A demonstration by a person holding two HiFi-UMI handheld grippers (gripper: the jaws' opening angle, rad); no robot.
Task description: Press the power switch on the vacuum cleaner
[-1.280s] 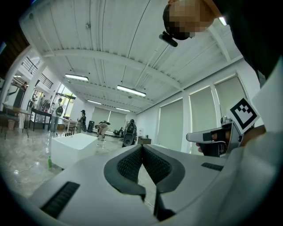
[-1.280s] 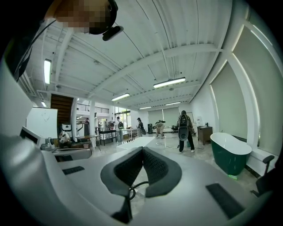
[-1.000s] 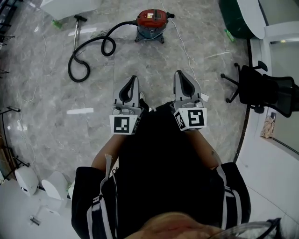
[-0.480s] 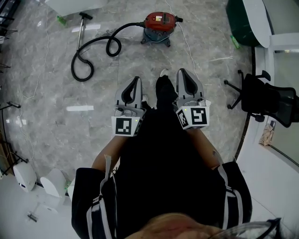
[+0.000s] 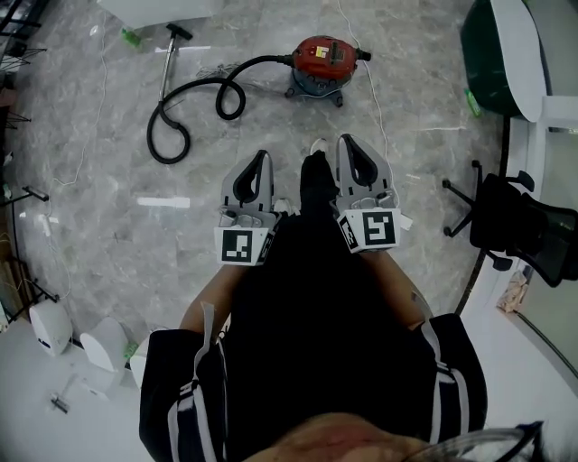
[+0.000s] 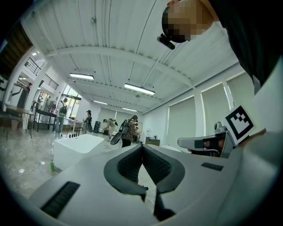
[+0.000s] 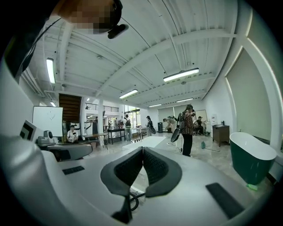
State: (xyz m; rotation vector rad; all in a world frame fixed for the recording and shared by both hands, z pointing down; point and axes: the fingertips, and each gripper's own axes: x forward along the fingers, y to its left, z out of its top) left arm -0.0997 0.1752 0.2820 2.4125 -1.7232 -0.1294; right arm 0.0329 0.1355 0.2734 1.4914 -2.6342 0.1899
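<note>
A red canister vacuum cleaner (image 5: 327,63) stands on the marble floor at the top of the head view, its black hose (image 5: 194,106) looping left to a metal wand (image 5: 168,63). My left gripper (image 5: 259,154) and right gripper (image 5: 347,141) are held side by side at waist height, well short of the vacuum. Both point forward with their jaws closed tip to tip and nothing between them. In the left gripper view the left gripper (image 6: 142,146) faces the room, and in the right gripper view the right gripper (image 7: 143,149) does the same. A bit of black hose (image 7: 131,201) shows below the right jaws.
A black office chair (image 5: 519,226) stands at the right. A dark green tub (image 5: 497,54) sits at the top right, a white tub (image 5: 153,9) at the top left. A thin white cord (image 5: 370,86) runs from the vacuum. Several people stand far across the hall.
The vacuum has slid lower and to the right in the head view as the person walks toward it. A foot has stepped forward between the grippers. Both grippers stay shut.
</note>
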